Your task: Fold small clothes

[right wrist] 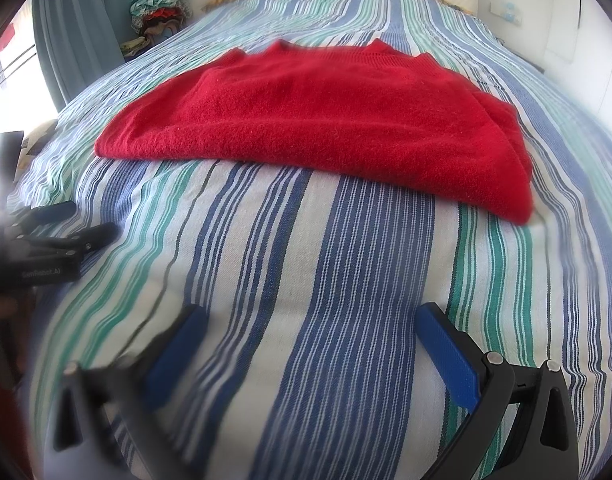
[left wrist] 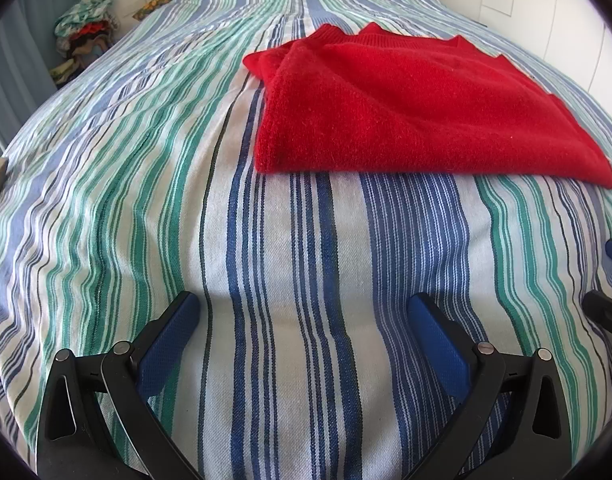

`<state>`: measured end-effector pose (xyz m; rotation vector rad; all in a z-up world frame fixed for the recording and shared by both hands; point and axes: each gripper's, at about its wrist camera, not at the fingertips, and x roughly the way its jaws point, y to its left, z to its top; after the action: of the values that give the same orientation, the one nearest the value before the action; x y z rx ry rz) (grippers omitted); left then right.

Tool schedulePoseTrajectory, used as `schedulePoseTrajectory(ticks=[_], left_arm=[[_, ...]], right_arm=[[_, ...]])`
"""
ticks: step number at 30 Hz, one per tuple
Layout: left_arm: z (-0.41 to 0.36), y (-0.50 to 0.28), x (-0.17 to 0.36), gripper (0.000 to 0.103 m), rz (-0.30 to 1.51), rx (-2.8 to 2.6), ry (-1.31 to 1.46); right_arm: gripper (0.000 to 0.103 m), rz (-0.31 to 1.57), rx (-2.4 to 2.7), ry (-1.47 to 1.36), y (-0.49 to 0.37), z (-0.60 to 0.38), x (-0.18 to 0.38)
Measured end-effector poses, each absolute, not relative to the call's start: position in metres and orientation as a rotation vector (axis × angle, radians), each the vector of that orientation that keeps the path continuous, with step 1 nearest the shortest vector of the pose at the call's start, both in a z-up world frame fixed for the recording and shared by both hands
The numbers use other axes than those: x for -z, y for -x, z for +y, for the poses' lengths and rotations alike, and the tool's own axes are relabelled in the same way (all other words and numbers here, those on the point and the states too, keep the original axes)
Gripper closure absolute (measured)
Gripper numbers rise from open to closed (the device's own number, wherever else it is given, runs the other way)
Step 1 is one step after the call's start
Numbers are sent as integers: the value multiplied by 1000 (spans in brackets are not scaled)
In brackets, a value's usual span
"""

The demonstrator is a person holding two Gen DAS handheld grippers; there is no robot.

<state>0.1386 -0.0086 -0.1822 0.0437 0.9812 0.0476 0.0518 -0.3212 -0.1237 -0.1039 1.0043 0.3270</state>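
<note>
Lying folded, red sweater — both grippers agape.

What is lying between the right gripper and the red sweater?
Only bare striped bedspread. In the right wrist view nothing lies between the open right gripper and the red sweater.

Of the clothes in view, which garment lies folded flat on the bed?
The red sweater, folded on the striped bedspread. The other clothes sit crumpled in a heap beside the bed.
</note>
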Motion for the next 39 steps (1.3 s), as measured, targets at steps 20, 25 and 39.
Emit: schedulePoseTrajectory(ticks=[20, 25, 39], left_arm=[[4, -133, 177, 0, 937, 12, 43], [3, -132, 176, 0, 930, 17, 47], [3, -105, 172, 0, 929, 56, 38]], right_arm=[[0, 952, -324, 115, -48, -320, 128], [0, 949, -321, 120, -48, -319, 128], [1, 826, -283, -301, -111, -432, 38]])
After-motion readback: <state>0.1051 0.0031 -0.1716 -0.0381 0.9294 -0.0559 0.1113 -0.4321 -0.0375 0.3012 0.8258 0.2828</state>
